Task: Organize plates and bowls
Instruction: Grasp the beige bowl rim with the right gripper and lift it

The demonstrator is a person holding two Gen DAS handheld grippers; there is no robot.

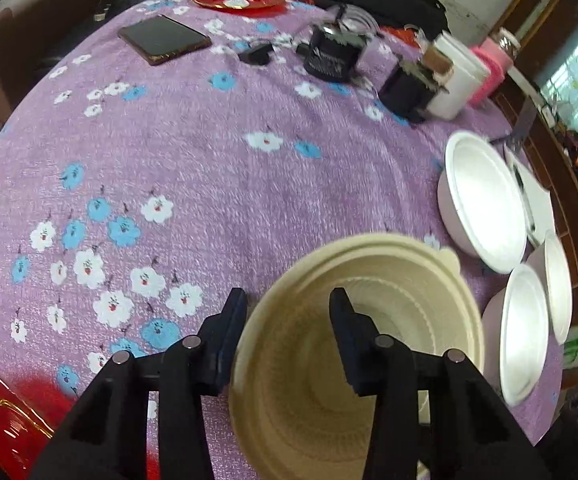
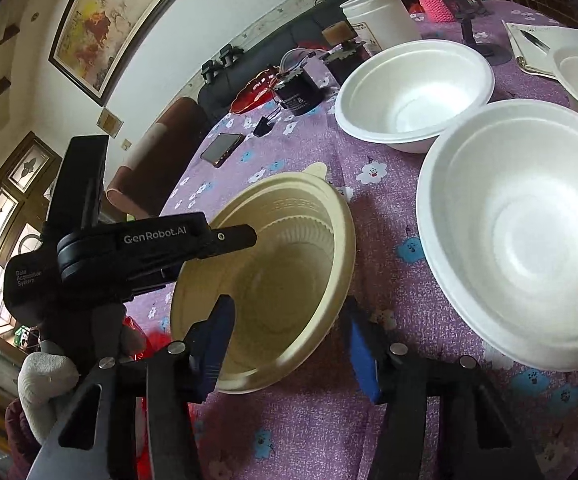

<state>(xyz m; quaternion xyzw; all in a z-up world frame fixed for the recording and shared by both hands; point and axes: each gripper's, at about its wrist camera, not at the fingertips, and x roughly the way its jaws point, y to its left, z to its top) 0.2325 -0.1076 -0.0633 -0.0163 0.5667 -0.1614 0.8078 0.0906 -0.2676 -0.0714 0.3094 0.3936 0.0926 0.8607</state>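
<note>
Sitting on a purple flowered tablecloth (image 1: pixel 217 184), a cream plastic bowl (image 1: pixel 353 344) with a ribbed inner wall and a small tab on its rim is straddled by both claws at once. Seen along the left gripper (image 1: pixel 289 308), one black finger (image 1: pixel 231 320) is outside the bowl's rim at 9 o'clock and the other is inside the bowl; the jaws are partly open, and I cannot tell whether the pads press the wall. Seen along the right gripper (image 2: pixel 289 320), its left finger is inside the cream plastic bowl (image 2: pixel 273 276) and its blue-padded right finger (image 2: pixel 363 356) is outside the rim at 3 o'clock, jaws fairly wide, with a visible gap between pad and rim. The left gripper's black body reaches in across the bowl's rim from 9 o'clock, held by a gloved hand (image 2: pixel 45 380).

At 2 o'clock from the cream bowl, in the right view, sits a large white foam bowl (image 2: pixel 525 236), and a second white foam bowl (image 2: pixel 413 96) at 1 o'clock just behind it, rims nearly touching. Farther off, toward 11 o'clock, lie a dark phone (image 2: pixel 221 148) and a red dish (image 2: pixel 255 90). A white tub (image 2: pixel 381 18) is at 12 o'clock and a notebook (image 2: pixel 537 48) with a pen at the far right.
</note>
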